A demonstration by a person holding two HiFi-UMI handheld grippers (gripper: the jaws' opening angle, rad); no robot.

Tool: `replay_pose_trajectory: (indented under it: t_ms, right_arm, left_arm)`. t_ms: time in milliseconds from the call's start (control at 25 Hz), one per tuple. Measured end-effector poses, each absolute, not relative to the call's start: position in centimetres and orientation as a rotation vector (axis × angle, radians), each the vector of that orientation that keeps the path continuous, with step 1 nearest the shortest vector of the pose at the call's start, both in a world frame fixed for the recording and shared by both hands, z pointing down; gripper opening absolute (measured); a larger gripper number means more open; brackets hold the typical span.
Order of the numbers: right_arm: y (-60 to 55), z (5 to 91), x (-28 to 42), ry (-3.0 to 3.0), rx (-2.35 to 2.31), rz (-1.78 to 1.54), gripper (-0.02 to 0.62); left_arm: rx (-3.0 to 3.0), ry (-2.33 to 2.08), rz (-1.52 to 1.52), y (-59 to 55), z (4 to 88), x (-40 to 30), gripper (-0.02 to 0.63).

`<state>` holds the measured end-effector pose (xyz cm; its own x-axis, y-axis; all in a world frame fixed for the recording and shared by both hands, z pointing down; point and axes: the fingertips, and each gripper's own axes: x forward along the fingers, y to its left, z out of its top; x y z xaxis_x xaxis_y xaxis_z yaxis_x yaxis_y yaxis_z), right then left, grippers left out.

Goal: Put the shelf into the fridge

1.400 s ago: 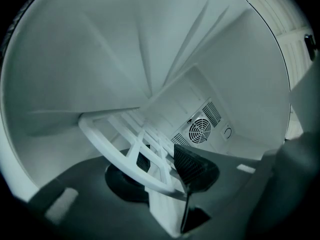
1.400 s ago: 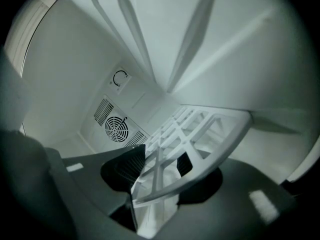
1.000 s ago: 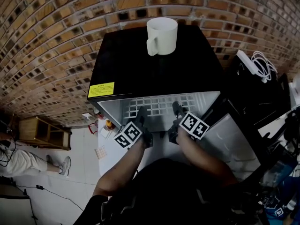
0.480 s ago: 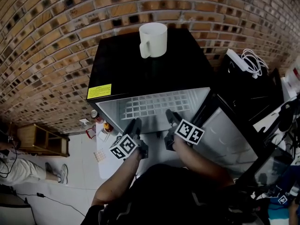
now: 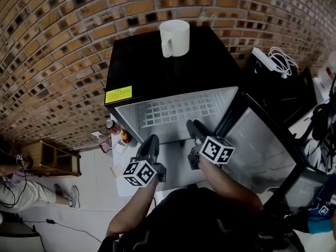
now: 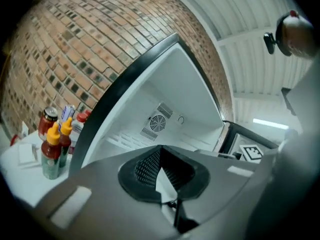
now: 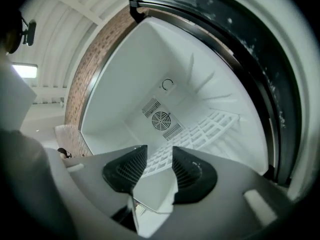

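As seen from the head camera, a small black fridge (image 5: 173,72) stood against a brick wall (image 5: 52,46) with its door (image 5: 262,140) swung open to the right; a white mug (image 5: 174,37) sat on its top; the white wire shelf (image 5: 178,111) lay inside the fridge; the left gripper (image 5: 150,140) and the right gripper (image 5: 193,126) were held side by side just in front of the opening, neither touching the shelf; sauce bottles (image 5: 124,136) stood on a low white surface left of the fridge.

Through the left gripper view, its jaws were pressed together at the tips with nothing between them; beyond lay the fridge's white inside, with a round fan grille (image 6: 157,122) on the back wall and the bottles off to the left.

Through the right gripper view, the jaws stood fairly wide, having just been closing a little, with nothing between them; past them the shelf rested inside the fridge, reaching the back wall near the fan grille.
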<state>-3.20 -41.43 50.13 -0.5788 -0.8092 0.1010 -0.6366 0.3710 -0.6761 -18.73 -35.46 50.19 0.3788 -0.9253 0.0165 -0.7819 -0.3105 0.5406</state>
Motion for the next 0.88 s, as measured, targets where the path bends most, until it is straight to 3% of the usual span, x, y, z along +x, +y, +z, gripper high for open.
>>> replay_pose_trajectory:
  t_ms: [880]
  right_arm:
    - [-27.3, 42.6, -0.8, 2.605, -1.312, -0.551, 0.043]
  left_arm:
    - [2.442, -1.127, -0.422, -24.6, 44.8, -19.3, -0.012]
